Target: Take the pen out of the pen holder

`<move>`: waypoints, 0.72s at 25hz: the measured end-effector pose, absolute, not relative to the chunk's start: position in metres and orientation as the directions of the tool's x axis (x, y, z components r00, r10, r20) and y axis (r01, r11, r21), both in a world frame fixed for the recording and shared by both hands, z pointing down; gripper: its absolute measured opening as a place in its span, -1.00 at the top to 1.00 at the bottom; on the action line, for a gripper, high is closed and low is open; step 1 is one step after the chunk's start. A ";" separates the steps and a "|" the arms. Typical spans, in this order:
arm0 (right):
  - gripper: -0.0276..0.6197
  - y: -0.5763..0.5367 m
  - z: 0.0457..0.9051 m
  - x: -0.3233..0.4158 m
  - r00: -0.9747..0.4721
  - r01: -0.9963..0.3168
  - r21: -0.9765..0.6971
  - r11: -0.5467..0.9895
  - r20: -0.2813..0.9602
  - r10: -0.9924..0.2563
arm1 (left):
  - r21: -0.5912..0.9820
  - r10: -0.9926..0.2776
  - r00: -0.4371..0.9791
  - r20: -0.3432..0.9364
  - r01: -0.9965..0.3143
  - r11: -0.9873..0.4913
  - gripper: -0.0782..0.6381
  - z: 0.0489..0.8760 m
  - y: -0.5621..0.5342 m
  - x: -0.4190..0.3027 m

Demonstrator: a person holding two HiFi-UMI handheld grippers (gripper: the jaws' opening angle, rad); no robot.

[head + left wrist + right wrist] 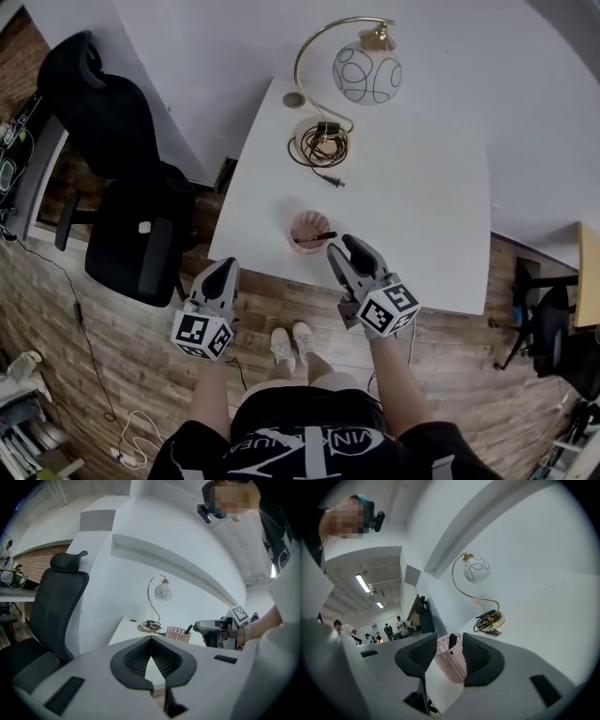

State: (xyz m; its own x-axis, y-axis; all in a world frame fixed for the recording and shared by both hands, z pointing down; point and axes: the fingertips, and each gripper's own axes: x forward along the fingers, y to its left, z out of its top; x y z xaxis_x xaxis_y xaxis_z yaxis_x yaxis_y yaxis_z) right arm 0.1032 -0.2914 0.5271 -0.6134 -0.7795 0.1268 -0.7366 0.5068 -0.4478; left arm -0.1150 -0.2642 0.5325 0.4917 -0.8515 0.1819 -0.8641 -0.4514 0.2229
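Facing the pen slanted inside the pen holder, the right claw hangs spread and empty just right of the holder. Pinch only the pen's exposed top and lift along its slant. The left claw, left of the holder, is clenched on nothing.

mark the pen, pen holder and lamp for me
pen (pixel 452 641): right gripper view, dark top end sticking up above the holder's rim.
pen holder (pixel 451 668): right gripper view, pink lattice wall.
lamp (pixel 367 72): head view, patterned globe shade.
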 end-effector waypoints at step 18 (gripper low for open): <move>0.59 -0.312 0.535 0.085 -0.629 -0.763 -0.316 0.564 0.161 -0.761 | 0.231 -0.873 0.438 0.216 -0.892 -0.390 0.75 0.549 -0.256 -0.123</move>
State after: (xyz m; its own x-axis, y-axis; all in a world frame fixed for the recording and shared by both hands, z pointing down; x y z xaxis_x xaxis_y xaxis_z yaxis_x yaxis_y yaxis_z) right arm 0.0849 -0.3123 0.5354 -0.6288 -0.7608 0.1608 -0.7630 0.5638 -0.3161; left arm -0.1231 -0.2559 0.5493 0.4376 -0.8728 0.2162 -0.8916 -0.3899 0.2305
